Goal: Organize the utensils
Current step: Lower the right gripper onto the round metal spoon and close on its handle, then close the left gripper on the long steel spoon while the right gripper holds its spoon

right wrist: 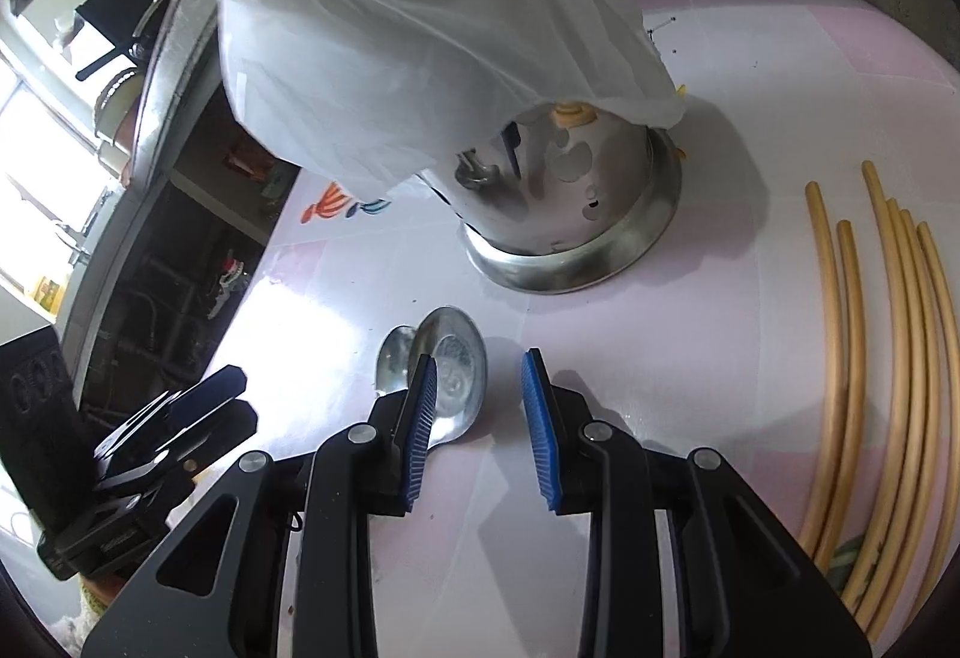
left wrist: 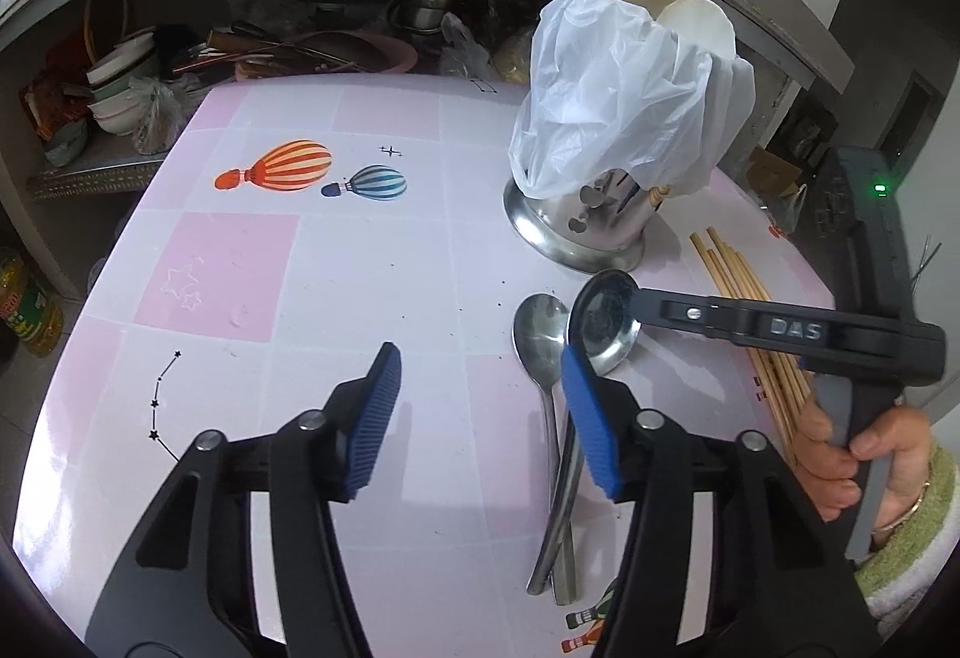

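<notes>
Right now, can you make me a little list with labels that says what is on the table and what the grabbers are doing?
table: pink checked cloth with balloon pictures
holder: steel utensil holder, upright, white plastic bag over its top
spoons: two metal spoons lying side by side
chopsticks: bamboo chopsticks lying loose, right of the holder
left hand-held gripper: open, holding nothing
right hand-held gripper: open, reaching over the spoon bowls

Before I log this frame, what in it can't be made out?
- Holder contents: the white plastic bag drapes over the top in both views; only two pale round tips show above it.
- Chopsticks: near ends run off the edge in the right wrist view; the right gripper crosses them in the left wrist view.
- Spoon handles: partly behind a left gripper finger.
- Shelf clutter behind the table: too dark and small.
</notes>
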